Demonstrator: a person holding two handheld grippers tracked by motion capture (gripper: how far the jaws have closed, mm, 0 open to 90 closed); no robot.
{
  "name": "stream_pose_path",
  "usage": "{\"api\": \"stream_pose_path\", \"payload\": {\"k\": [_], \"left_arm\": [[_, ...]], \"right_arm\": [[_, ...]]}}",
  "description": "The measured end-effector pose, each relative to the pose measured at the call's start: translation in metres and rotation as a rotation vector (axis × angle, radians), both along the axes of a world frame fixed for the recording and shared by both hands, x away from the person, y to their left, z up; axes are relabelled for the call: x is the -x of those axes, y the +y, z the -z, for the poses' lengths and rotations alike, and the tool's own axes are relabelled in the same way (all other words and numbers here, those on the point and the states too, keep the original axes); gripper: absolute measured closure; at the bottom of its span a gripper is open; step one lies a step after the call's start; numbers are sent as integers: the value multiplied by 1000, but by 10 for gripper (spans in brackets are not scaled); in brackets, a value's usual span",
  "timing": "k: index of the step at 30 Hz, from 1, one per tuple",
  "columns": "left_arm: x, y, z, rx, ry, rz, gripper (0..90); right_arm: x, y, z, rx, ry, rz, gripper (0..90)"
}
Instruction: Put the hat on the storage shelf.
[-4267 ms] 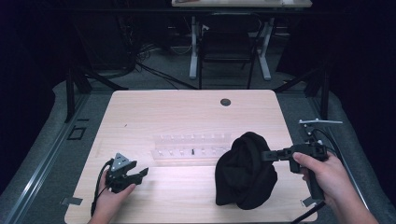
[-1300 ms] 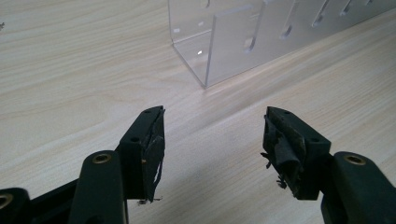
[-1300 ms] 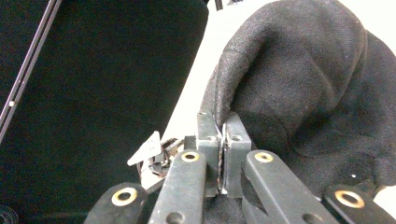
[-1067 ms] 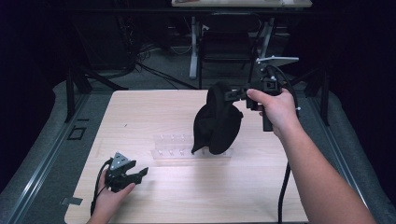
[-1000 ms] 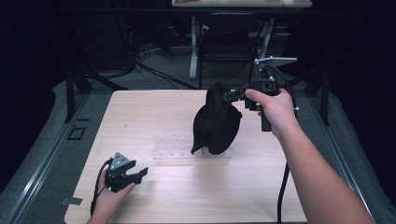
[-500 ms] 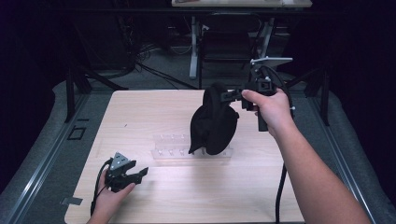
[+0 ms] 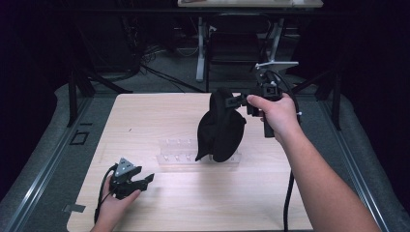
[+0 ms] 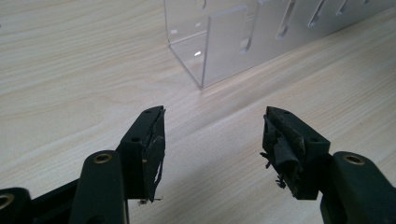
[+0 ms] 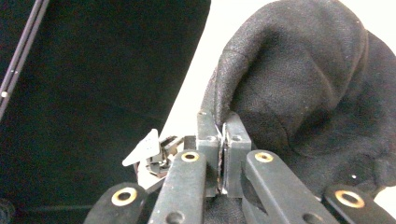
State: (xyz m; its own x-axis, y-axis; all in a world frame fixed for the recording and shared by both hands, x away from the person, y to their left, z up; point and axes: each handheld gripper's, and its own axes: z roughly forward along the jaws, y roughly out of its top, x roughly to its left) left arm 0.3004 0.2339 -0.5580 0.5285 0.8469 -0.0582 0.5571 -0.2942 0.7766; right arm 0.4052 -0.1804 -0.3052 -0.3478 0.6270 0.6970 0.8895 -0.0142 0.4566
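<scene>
Right now my right gripper [image 7: 240,100] has its jaws pressed together on an upper fold of a black cloth [image 7: 221,129], pinching the fabric so tightly that in the right gripper view almost no gap shows between them [image 9: 223,154]. I hold the cloth lifted over the middle of the wooden surface [image 7: 159,118], toward its far right part, so that it hangs down in a loose bunch rather than lying flat. Gripping it near the top lets its own weight pull the folds downward, which I judge is the point of lifting it: to let it drape and open before it is laid out or moved. Its lower end dangles at the right end of a clear acrylic rack [image 7: 179,152] that lies across the middle of the surface; whether the cloth touches the rack or only hangs in front of it I cannot tell.

My left gripper [image 7: 138,181] rests near the near left corner of the surface, its jaws spread wide with nothing between them. In the left gripper view they point toward a corner of the clear rack [image 8: 219,42], well apart from it. I judge it is parked there, out of the way, ready to catch a free edge of the cloth when needed.
</scene>
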Motion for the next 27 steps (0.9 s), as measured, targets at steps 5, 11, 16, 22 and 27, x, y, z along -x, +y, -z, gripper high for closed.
{"api": "stream_pose_path", "payload": {"k": [5, 11, 16, 22, 27], "left_arm": [[1, -1, -2, 9, -10, 10, 421], [2, -8, -9, 31, -35, 27, 462], [3, -17, -16, 31, -42, 50, 482], [0, -27, -27, 34, -61, 84, 498], [-5, -40, -35, 27, -72, 117, 500]], "right_arm": [[0, 4, 1, -10, -3, -10, 881], [-1, 8, 3, -32, -4, -22, 880], [-2, 8, 7, -54, -4, -24, 879], [-3, 13, 8, -75, -6, -34, 879], [-4, 16, 9, -83, -4, -36, 877]]}}
